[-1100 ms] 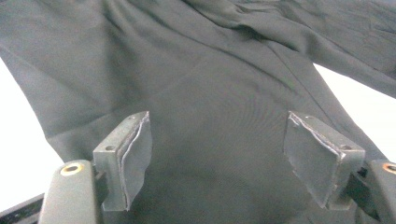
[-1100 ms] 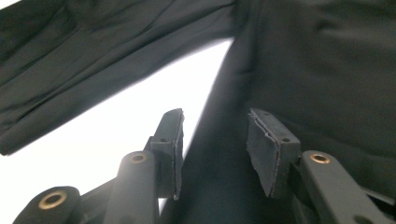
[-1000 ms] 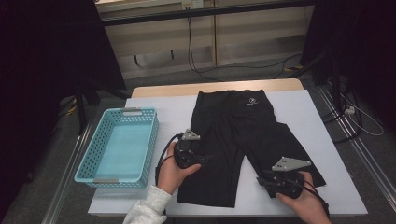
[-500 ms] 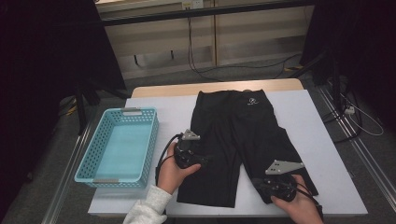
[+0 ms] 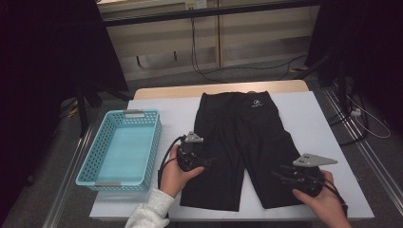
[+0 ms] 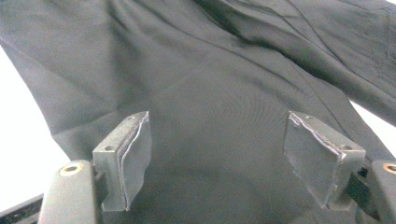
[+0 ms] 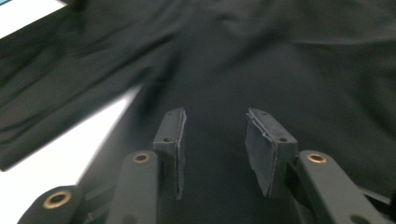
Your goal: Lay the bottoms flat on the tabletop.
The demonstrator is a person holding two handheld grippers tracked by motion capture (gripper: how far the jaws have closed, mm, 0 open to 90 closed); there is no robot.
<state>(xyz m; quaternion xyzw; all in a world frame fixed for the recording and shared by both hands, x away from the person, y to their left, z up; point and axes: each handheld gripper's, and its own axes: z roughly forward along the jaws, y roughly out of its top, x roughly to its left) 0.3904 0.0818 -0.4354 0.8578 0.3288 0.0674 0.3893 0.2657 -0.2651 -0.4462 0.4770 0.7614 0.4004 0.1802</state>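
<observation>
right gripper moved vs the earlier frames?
Yes. The right gripper has shifted left along the near table edge, further over the shorts leg. Its jaws have just been opening, nothing clamped between them.

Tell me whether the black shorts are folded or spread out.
Spread out. The black shorts lie flat on the table, waistband at the far edge, both legs apart and pointing toward the person, no part doubled over.

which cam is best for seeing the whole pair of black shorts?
The high view: the black shorts lie flat on the white table, waistband far, both legs toward the person, blue basket alongside. The left gripper view gives close-up fabric between open jaws; the right gripper view gives blurred fabric and a hem edge.
</observation>
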